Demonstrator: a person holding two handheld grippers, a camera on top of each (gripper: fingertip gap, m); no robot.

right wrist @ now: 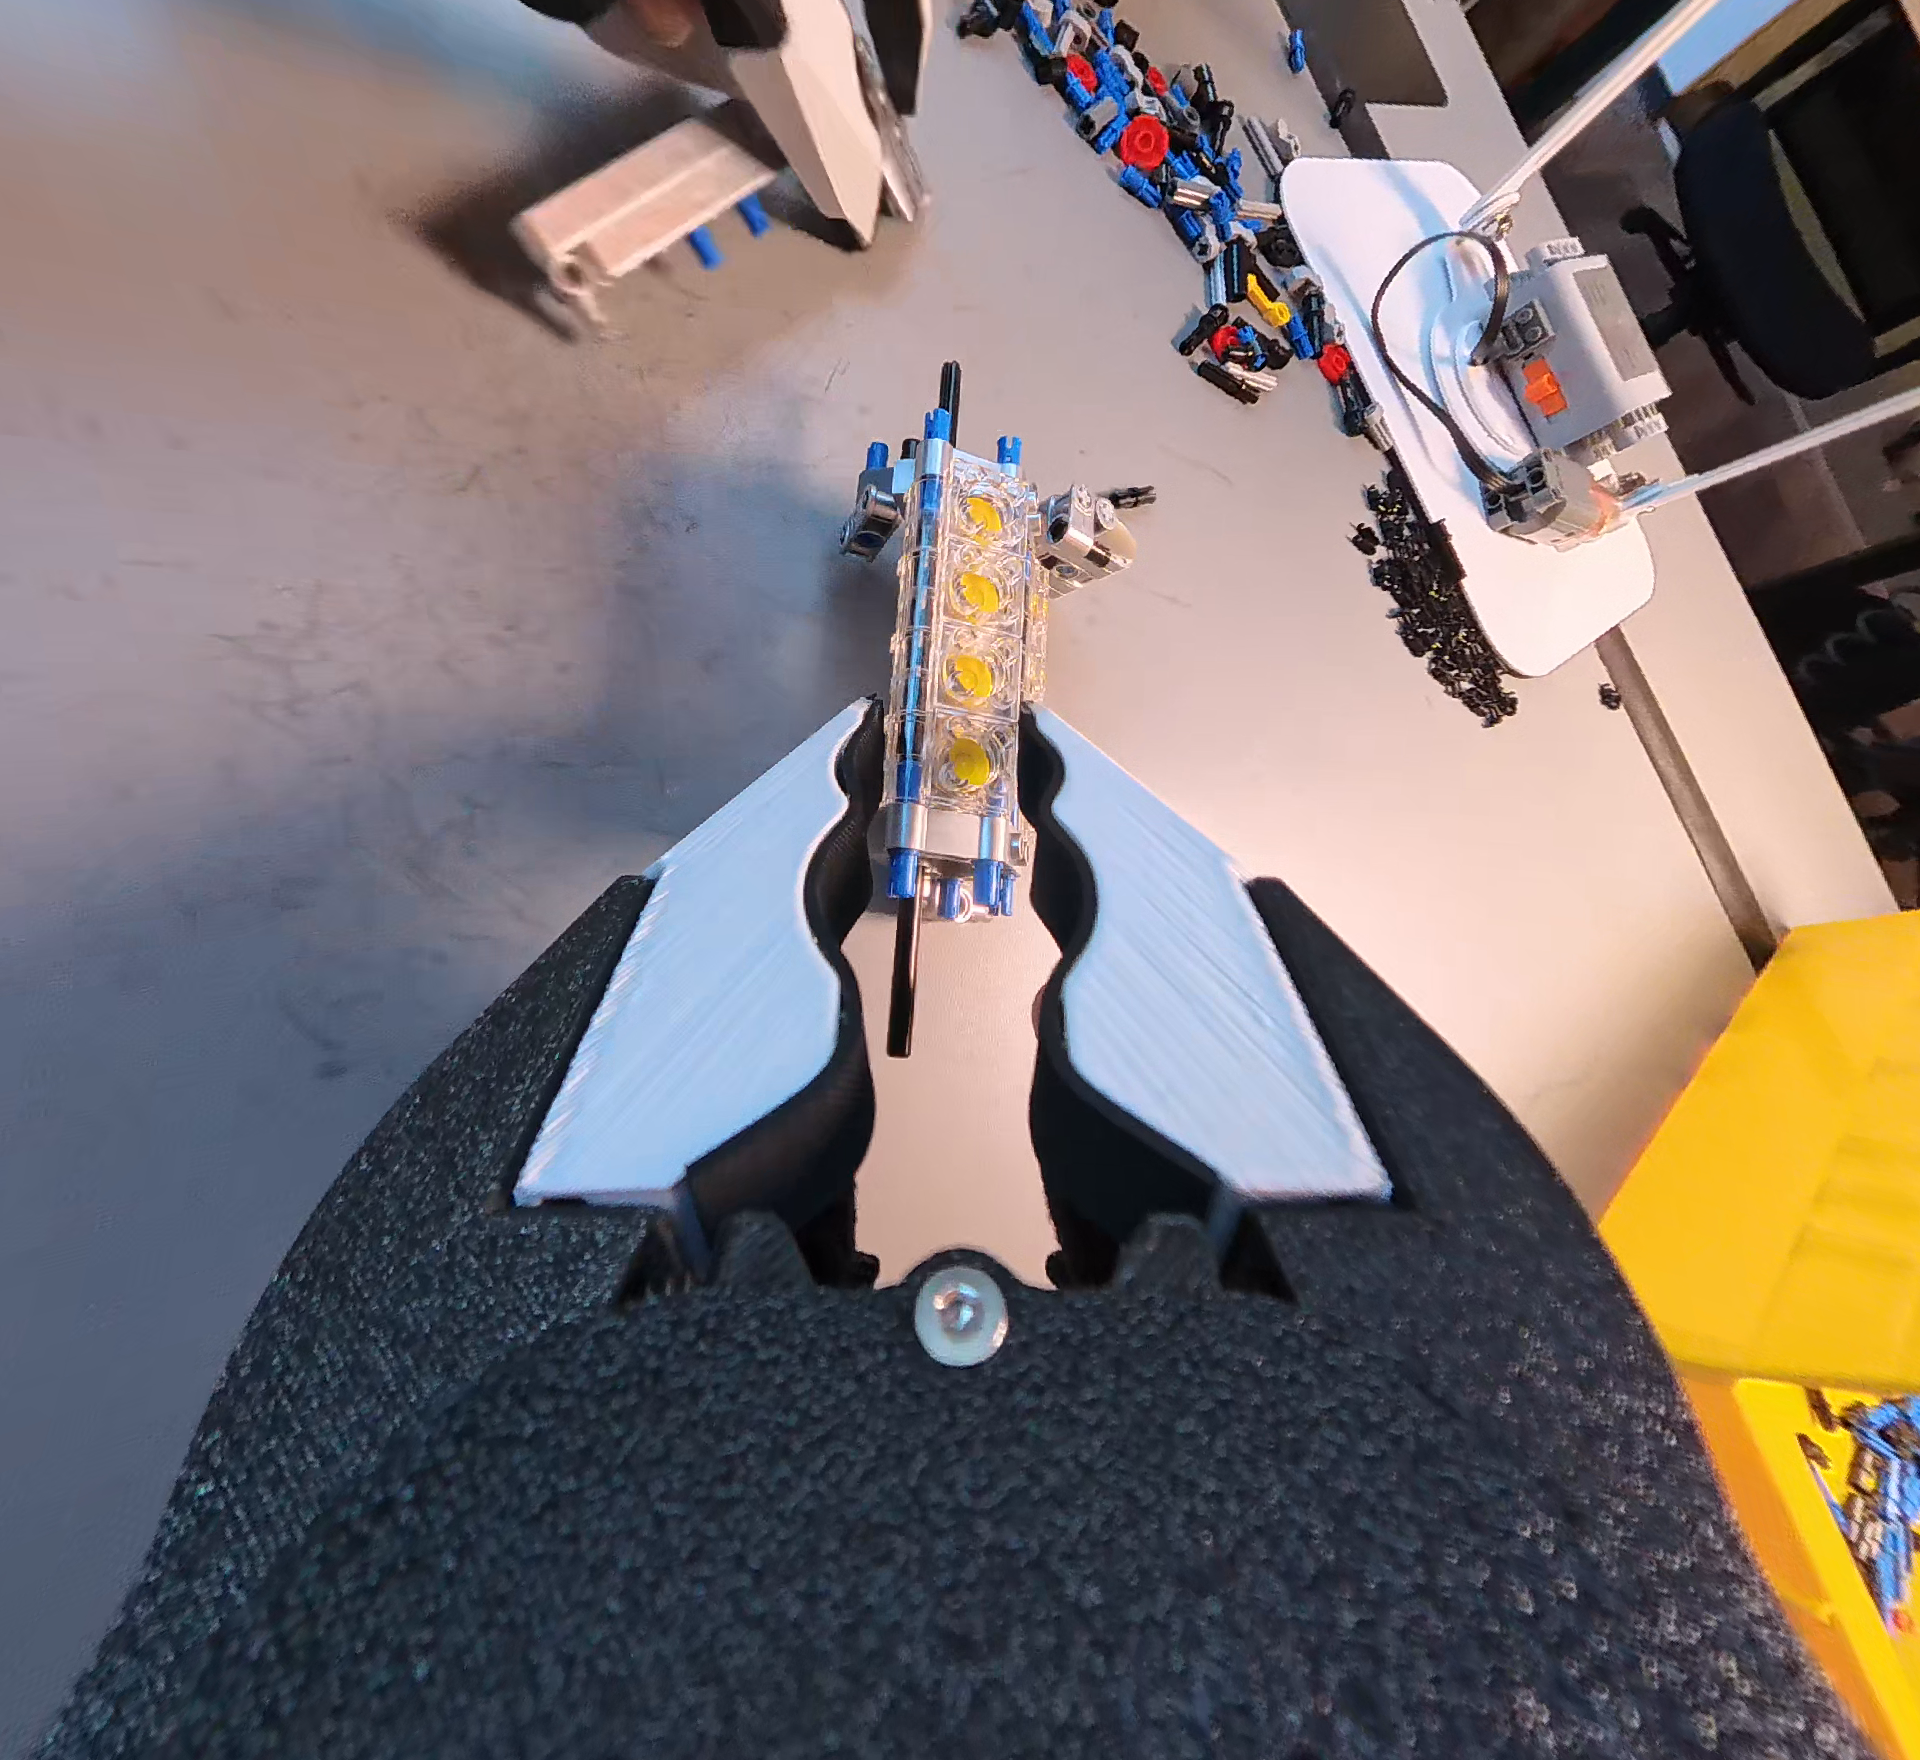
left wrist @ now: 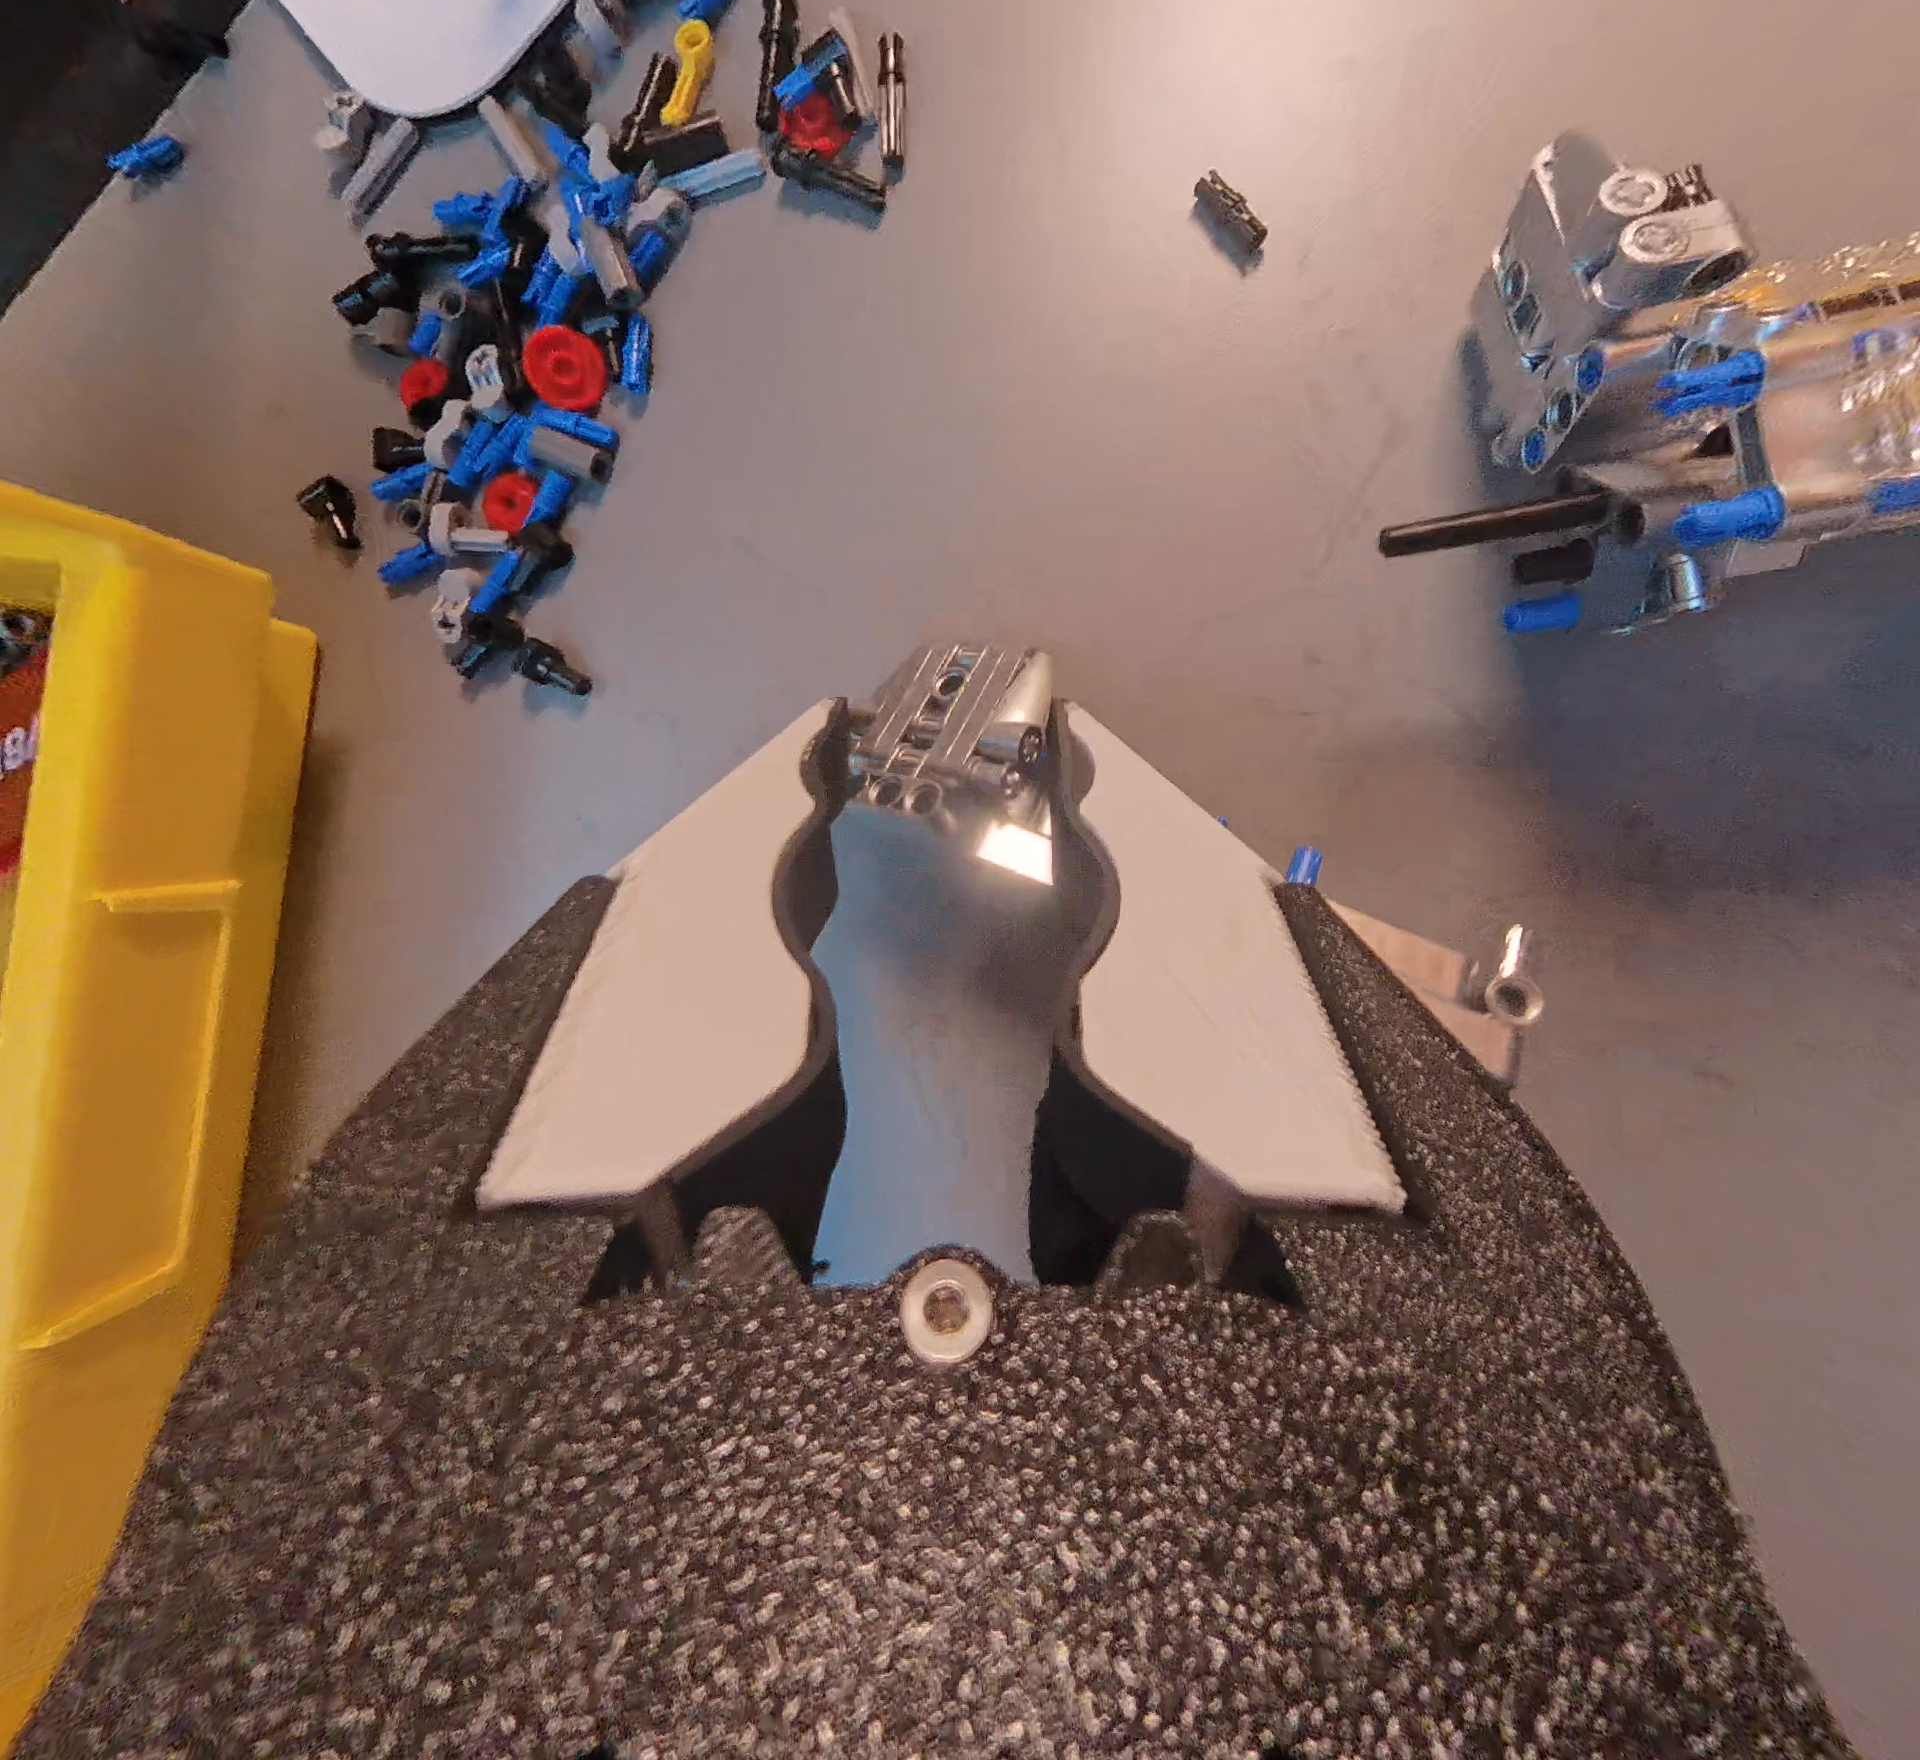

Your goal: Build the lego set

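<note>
My left tongs (left wrist: pixel 951 723) are clenched on a flat grey studded-beam panel (left wrist: pixel 940 718), which juts from the fingertips and runs back beneath them; the right wrist view shows it as a pale grey slab (right wrist: pixel 644 219) carrying two blue pins, held clear above the grey table (left wrist: pixel 1039 308). My right tongs (right wrist: pixel 951 775) are clamped on the near end of a long clear-block assembly with yellow discs inside and blue pins along its edges (right wrist: pixel 961 630), its black axle poking back between the fingers. The two pieces are well apart, not joined. A loose heap of blue, black, red and grey connector pieces (left wrist: pixel 520 360) lies untouched ahead on the left, beside a yellow plastic bin (left wrist: pixel 125 879). Both tongs point forward and downward over the table, left one raised.
</note>
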